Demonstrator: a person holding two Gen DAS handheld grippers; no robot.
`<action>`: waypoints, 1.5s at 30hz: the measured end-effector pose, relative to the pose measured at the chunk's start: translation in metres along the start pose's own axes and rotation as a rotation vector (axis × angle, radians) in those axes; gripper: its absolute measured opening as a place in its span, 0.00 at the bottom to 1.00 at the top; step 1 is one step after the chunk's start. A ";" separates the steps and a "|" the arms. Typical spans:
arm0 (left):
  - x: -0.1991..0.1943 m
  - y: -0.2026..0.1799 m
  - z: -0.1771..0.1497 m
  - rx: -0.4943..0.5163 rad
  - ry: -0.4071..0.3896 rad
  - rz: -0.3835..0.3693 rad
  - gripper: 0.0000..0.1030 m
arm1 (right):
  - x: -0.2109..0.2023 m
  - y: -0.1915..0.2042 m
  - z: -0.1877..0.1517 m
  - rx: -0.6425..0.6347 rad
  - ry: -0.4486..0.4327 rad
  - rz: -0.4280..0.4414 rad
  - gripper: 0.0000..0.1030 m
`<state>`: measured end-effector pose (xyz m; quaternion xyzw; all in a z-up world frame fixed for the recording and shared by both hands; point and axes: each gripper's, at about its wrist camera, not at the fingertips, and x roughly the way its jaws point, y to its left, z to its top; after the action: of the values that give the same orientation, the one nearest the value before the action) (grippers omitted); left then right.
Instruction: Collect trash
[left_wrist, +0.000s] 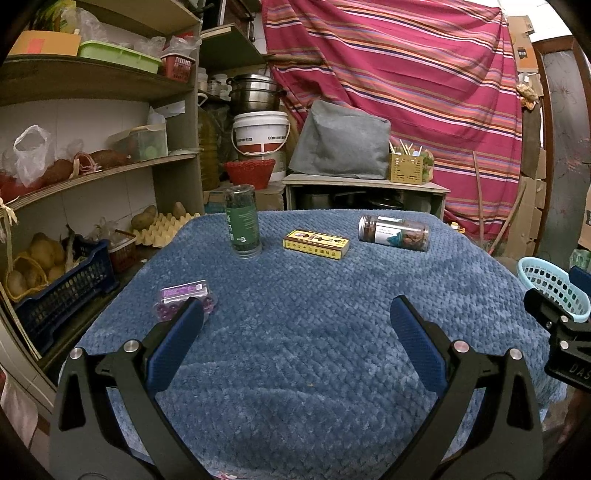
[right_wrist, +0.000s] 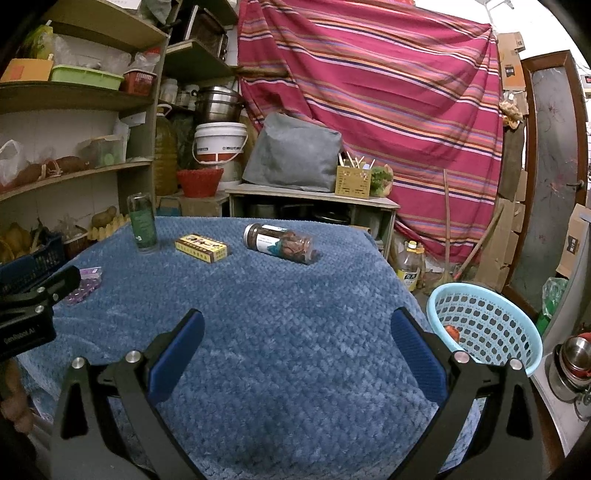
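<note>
On the blue-blanketed table (left_wrist: 295, 332) stand a tall green jar (left_wrist: 242, 221) upright at the back left, a yellow box (left_wrist: 316, 244) lying flat in the middle, and a clear jar with brown contents (left_wrist: 393, 233) on its side at the back right. A purple blister pack (left_wrist: 184, 299) lies near the left edge, just beyond my left finger tip. My left gripper (left_wrist: 297, 314) is open over bare blanket. My right gripper (right_wrist: 297, 325) is open too, holding nothing. A light blue basket (right_wrist: 484, 328) stands off the table's right edge, with something red inside.
Wooden shelves (left_wrist: 92, 166) with bags, potatoes and crates line the left. A white bucket (left_wrist: 260, 133), steel pots, a low cabinet (left_wrist: 365, 192) and a striped curtain stand behind the table. Steel bowls (right_wrist: 572, 358) sit at the right, and an oil bottle (right_wrist: 410, 266) stands on the floor.
</note>
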<state>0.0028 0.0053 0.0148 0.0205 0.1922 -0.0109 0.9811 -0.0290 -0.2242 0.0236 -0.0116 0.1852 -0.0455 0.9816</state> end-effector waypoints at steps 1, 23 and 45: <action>0.000 0.000 0.000 -0.001 -0.001 -0.002 0.95 | 0.001 0.001 0.000 0.000 0.000 0.000 0.96; 0.000 0.001 0.002 0.001 -0.003 0.002 0.95 | 0.001 -0.002 -0.002 0.001 -0.002 0.000 0.96; -0.003 0.002 0.003 -0.003 -0.009 0.004 0.95 | 0.002 -0.003 -0.002 0.000 0.000 0.000 0.96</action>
<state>0.0015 0.0067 0.0192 0.0195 0.1875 -0.0089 0.9820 -0.0280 -0.2272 0.0208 -0.0116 0.1853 -0.0455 0.9816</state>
